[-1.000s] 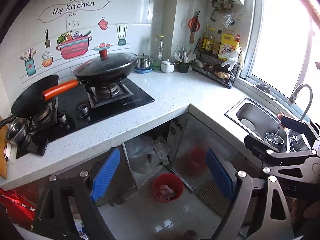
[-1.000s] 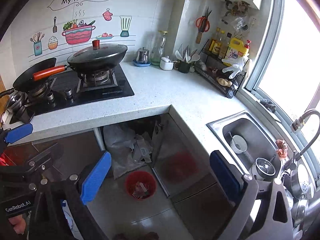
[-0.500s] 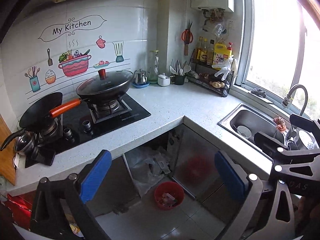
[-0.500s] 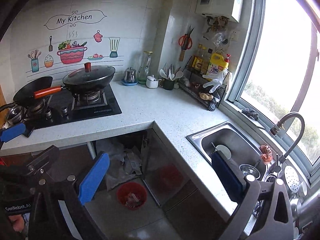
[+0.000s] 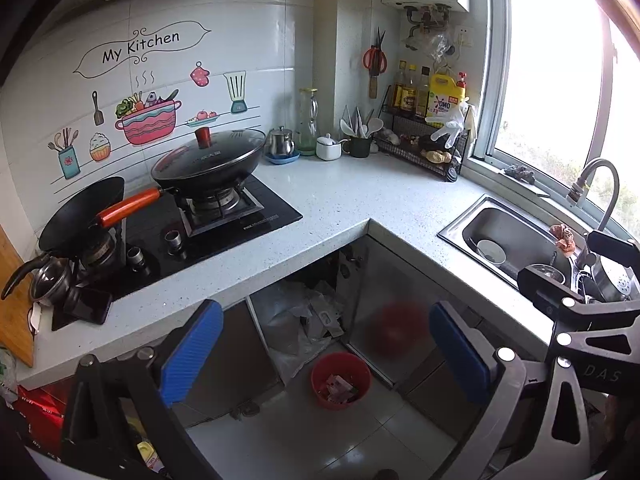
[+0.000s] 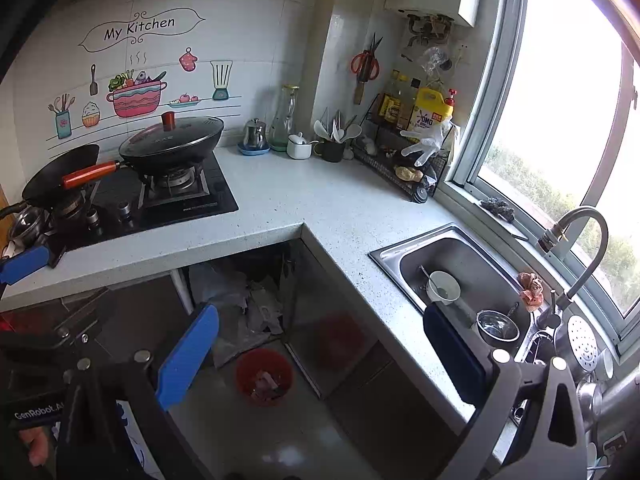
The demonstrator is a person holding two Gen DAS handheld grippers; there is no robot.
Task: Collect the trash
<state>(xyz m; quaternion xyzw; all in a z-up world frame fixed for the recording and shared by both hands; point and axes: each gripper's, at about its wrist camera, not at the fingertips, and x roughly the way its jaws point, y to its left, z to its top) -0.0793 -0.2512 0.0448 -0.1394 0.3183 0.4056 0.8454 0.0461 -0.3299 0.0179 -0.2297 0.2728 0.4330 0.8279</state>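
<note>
Nearest the cameras, both sets of tongs stand wide with nothing between the blue pads. The left tongs [image 5: 326,354] have just been opening to their full spread, and the gap frames only floor and the bin. The right tongs [image 6: 320,356] are equally wide and empty; the left tongs' blue pad and a bit of a hand show at the left edge of the right wrist view.

Just beyond the pads, down on the tiled floor [image 5: 288,432], sits the red bin [image 5: 341,380] with scraps of wrapper already lying inside it. It stands in front of the open space under the bench, beside a crumpled grey plastic bag [image 5: 298,320] tucked into the cabinet recess.

Compared with a second ago, both views sit a little higher and further back: the bin looks smaller and more of the bench [image 5: 344,196], the wall and the window is in sight. With the left tongs freshly opened, empty and pulled back from the bin, my reading is that a piece has just been dropped in and the hands are now free to look for the next.

Further off, the bench top looks clear of loose litter. The black wok [image 5: 208,164] rests on the hob, a white bowl [image 6: 443,286] lies in the sink, and bottles crowd the far corner rack.
</note>
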